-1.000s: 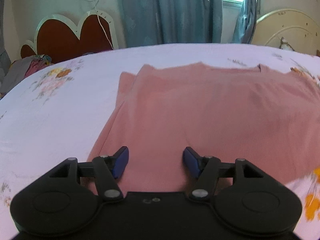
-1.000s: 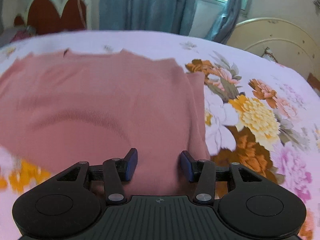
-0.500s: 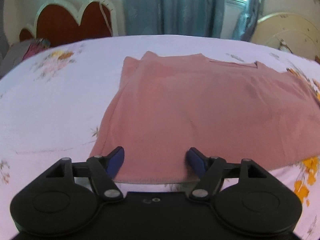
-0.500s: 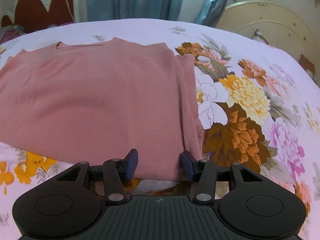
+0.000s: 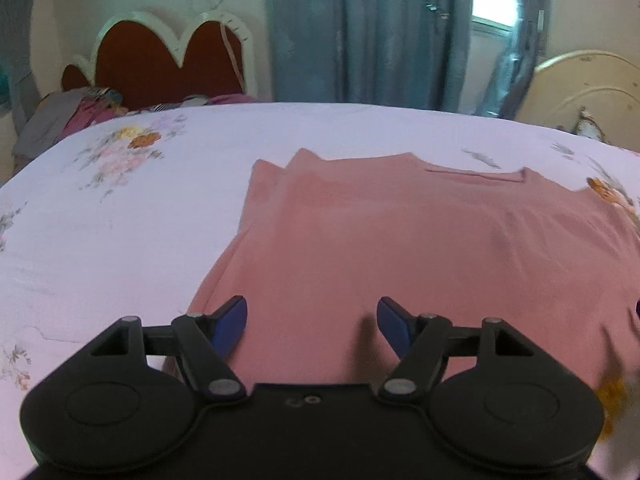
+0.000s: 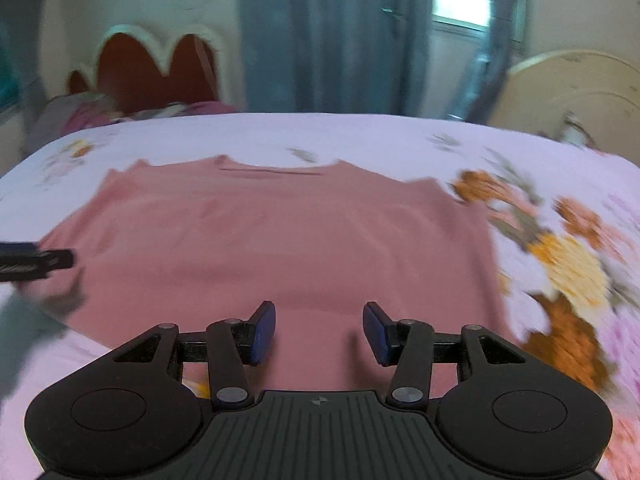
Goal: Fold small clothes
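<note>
Left wrist view: the left hand-held gripper point(image 5: 312, 320) hangs with jaws spread wide and empty over the near hem of the pink top point(image 5: 400, 248), by its left side fold. The top lies flat on the floral bed point(image 5: 120, 240), neckline away. The right hand-held gripper point(image 6: 319, 330) — also parted, holding nothing — sits over the hem near the right edge. Bare sheet lies left, flowers right; no legible writing.

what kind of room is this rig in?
Almost certainly a home bedroom. The pink top lies on a bed with a floral sheet, a red scalloped headboard stands against the wall, and blue curtains hang beside a window.
</note>
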`<action>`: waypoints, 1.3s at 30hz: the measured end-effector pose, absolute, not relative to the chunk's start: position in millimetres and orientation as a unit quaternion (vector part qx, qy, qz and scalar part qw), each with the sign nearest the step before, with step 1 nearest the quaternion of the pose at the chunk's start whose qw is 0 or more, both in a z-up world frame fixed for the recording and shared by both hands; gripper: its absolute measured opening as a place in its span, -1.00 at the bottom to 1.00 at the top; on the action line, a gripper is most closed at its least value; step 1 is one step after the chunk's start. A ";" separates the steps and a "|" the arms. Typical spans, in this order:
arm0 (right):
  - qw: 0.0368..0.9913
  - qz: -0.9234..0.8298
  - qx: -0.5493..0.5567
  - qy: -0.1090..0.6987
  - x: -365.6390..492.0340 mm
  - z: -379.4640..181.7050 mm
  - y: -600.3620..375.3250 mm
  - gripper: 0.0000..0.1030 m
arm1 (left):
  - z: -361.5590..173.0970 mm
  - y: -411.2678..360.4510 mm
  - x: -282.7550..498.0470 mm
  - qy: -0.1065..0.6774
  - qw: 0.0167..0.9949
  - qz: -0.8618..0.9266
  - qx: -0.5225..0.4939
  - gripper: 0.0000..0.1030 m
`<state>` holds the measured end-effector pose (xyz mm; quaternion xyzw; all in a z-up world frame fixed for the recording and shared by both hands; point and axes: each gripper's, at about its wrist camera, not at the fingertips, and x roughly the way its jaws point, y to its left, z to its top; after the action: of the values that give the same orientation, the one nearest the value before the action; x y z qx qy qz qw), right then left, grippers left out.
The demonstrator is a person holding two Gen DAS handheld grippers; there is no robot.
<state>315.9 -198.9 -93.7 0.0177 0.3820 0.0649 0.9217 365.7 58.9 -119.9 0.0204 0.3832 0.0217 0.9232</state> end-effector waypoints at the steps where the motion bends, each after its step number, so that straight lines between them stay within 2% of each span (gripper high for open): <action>1: 0.921 0.075 0.018 0.382 322.3 -94.8 -193.3 -0.06 | -122.3 60.2 369.1 0.385 0.922 0.030 0.021 0.38; 4: 0.918 0.091 0.023 0.384 337.5 -99.6 -180.3 -0.06 | -134.5 70.4 378.6 0.402 0.914 0.051 0.014 0.41; 5: 0.918 0.097 0.026 0.385 341.5 -100.6 -177.1 -0.06 | -136.0 72.9 377.8 0.402 0.914 0.053 0.013 0.50; 8: 0.919 0.107 0.020 0.380 352.2 -101.5 -164.9 -0.06 | -139.5 81.1 378.0 0.405 0.913 0.053 0.005 0.58; 27: 0.909 0.064 -0.002 0.412 398.9 -138.9 -132.1 -0.06 | -125.3 104.1 369.0 0.422 0.906 0.002 -0.035 0.55; 37: 0.911 0.060 0.004 0.409 397.9 -140.2 -130.8 -0.05 | -129.3 141.4 321.1 0.476 0.857 -0.001 -0.199 0.59; 39: 0.911 0.060 0.006 0.408 397.9 -139.9 -131.3 -0.05 | -132.8 145.2 314.7 0.463 0.856 0.002 -0.228 0.58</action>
<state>397.9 -131.3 -139.9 0.0060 0.4084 0.0605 0.9108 314.7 145.2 -132.8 -0.2285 0.4630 0.0025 0.8564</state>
